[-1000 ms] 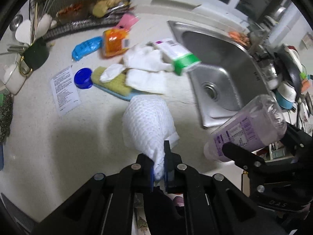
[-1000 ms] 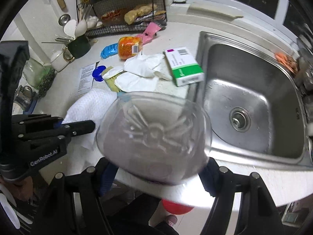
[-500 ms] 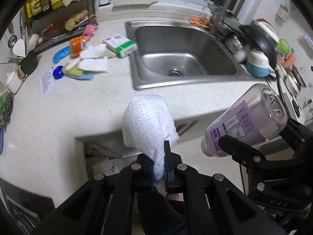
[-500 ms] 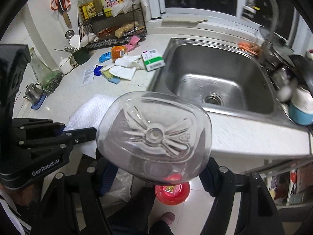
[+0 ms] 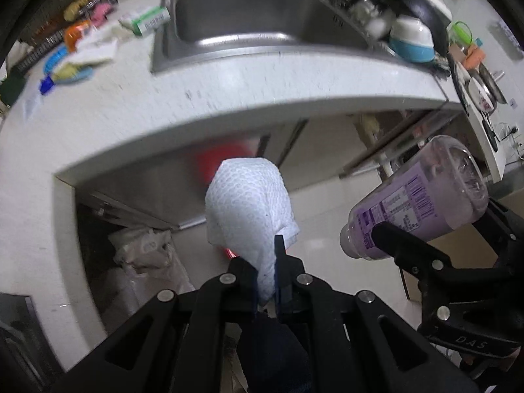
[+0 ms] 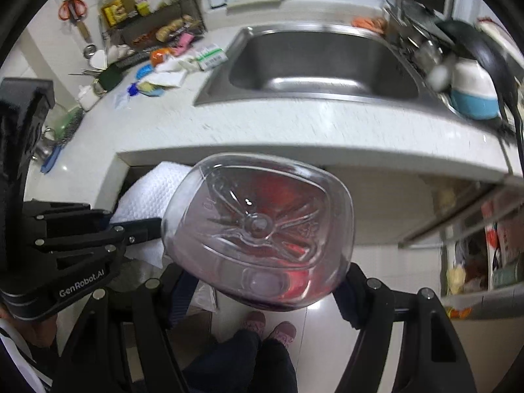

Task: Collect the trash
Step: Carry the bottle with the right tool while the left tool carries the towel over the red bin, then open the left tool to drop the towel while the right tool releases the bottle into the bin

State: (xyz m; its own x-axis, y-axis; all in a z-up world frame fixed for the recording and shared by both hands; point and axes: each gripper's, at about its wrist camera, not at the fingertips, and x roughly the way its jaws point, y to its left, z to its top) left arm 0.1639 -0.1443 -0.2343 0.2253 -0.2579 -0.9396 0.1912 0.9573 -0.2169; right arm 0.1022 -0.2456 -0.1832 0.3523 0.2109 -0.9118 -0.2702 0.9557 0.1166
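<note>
Both grippers have come back off the counter [image 5: 183, 111]: a second ago they hung over the litter beside the sink [image 5: 262, 23], and now they sit past the counter's front edge, over the floor, pointing steeply down.

The left gripper [image 5: 266, 263] has its fingers pressed together on a pinch of the paper towel [image 5: 249, 203], which bunches up from the jaws as a soft, quilted white wad. The right gripper [image 6: 262, 281] has its fingers spread wide, clamped on either side of the bottle [image 6: 258, 229], a clear, rigid plastic one with a purple label and a rounded-rectangular, ribbed base. In the left view the bottle's long axis runs along the fingers, base away from the hand.

What the next move likely turns on is the red bin [image 5: 226, 163]: a smooth red shape below the counter's edge, straight ahead of the left fingers and mostly hidden behind the towel. In the right view the same red shows through the bottle's base, so it seems to lie ahead of both loads. Which hand is nearer I cannot tell; its mouth is hidden and blurred.

More trash remains on the counter left of the sink: a green-and-white box [image 5: 145, 21] and crumpled paper [image 5: 98, 49]
</note>
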